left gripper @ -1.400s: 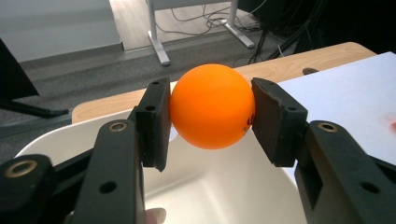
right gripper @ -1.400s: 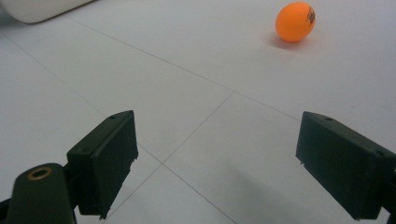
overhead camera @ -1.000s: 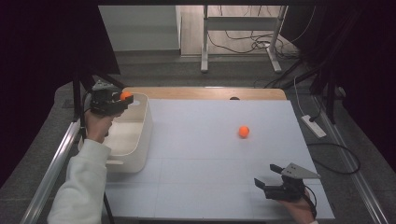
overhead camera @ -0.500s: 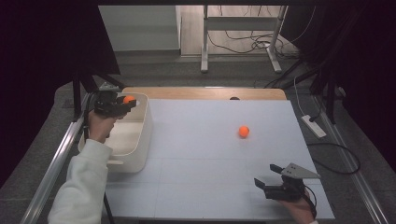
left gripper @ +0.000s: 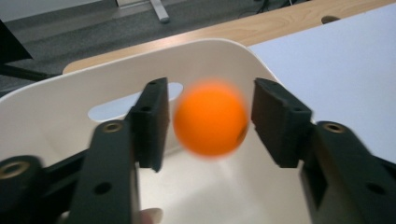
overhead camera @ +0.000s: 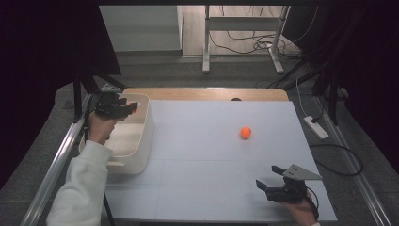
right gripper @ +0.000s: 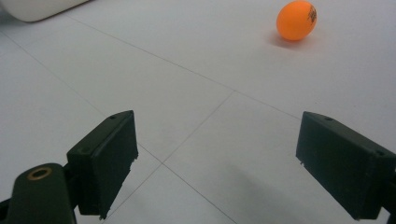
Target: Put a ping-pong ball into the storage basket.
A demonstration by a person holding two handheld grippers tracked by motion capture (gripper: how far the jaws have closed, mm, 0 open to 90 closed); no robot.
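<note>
The left claw (left gripper: 208, 119), jaws just spreading, frees the orange ball (left gripper: 210, 118) over the white bin (left gripper: 56, 107).

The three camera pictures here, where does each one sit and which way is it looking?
High view: fixed above the person's side, looking forward and down on the white table; the forearms, left gripper and right gripper show.
Left gripper view: rides the left gripper, looking into the white plastic bin; its black jaws have just been opening, with gaps on both sides of a blurred orange ball.
Right gripper view: rides the right gripper, low over the table; wide-open jaws.
Shared: the second orange ball shows in high and right gripper views.
</note>
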